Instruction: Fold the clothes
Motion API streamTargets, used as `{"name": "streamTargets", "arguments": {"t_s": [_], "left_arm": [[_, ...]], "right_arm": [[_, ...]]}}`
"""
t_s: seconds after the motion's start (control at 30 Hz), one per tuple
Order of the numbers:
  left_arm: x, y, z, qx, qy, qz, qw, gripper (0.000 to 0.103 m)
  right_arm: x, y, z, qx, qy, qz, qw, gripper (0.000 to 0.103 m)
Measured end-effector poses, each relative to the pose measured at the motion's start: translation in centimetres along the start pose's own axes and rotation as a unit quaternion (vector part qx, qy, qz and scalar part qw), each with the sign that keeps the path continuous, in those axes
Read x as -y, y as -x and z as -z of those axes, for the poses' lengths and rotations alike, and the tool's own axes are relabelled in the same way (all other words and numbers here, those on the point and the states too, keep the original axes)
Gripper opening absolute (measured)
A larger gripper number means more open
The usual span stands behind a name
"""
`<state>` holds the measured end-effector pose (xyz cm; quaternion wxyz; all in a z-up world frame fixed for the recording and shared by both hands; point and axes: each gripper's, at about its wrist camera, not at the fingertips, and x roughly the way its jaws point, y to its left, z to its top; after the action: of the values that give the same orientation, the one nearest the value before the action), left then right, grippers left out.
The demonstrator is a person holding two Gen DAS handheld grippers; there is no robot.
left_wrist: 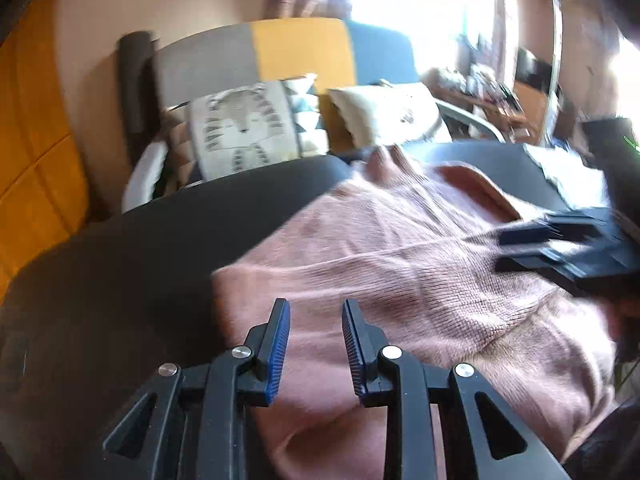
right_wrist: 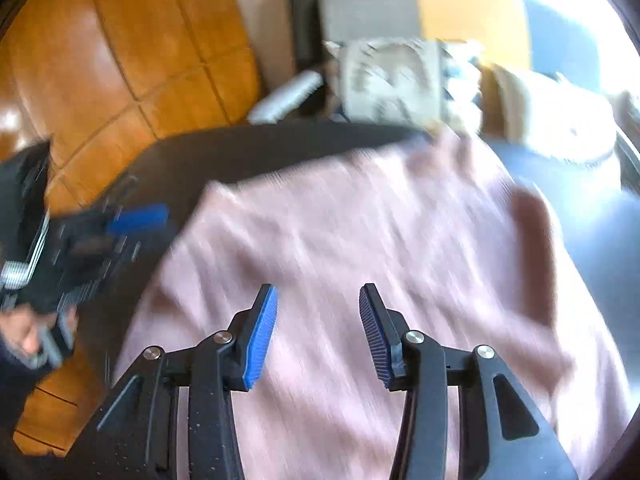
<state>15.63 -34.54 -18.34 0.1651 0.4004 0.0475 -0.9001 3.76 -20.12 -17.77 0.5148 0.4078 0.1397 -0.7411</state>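
Here both grippers, left gripper [left_wrist: 316,344] and right gripper [right_wrist: 318,332], hover above pink sweater [left_wrist: 400,272], fingers released, empty.

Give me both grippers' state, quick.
Left gripper: open, empty, over the pink sweater.
Right gripper: open, empty, over the same sweater.

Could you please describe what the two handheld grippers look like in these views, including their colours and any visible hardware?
Both the left gripper and the right gripper are black plastic linkage frames with triangular cutouts and round silver pivot bolts. Each carries two flat fingers faced with ribbed blue pads. Seen from the right wrist view, the left gripper's body also shows a silver coil spring.
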Motion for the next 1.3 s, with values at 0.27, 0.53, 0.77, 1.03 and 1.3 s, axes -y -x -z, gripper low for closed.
{"name": "streamTargets", "arguments": {"t_s": [0.27, 0.53, 0.77, 1.03, 1.3], "left_arm": [[1.1, -4.1, 0.0, -0.042, -0.006, -0.035, 0.9985, 0.027], [0.3, -4.6, 1.3, -0.062, 0.007, -0.065, 0.996, 0.027], [1.0, -4.8, 1.2, -0.07, 0.002, -0.081, 0.9943, 0.027], [0.8, -4.8, 1.3, -0.068, 0.011, -0.082, 0.9942, 0.027], [0.9, -3.6, 0.4, -0.056, 0.016, -0.078, 0.9953, 0.027]], "right_arm": [[7.6, 4.4, 6.1, -0.022, -0.12, 0.03, 0.992, 0.046], [13.8, 5.3, 7.3, 0.009, -0.203, 0.075, 0.976, 0.046], [19.0, 6.8, 2.2, 0.083, -0.187, 0.19, 0.96, 0.046], [18.1, 6.3, 2.9, 0.054, -0.187, 0.029, 0.98, 0.046], [13.9, 5.3, 3.6, 0.041, -0.145, 0.005, 0.989, 0.046]]}}
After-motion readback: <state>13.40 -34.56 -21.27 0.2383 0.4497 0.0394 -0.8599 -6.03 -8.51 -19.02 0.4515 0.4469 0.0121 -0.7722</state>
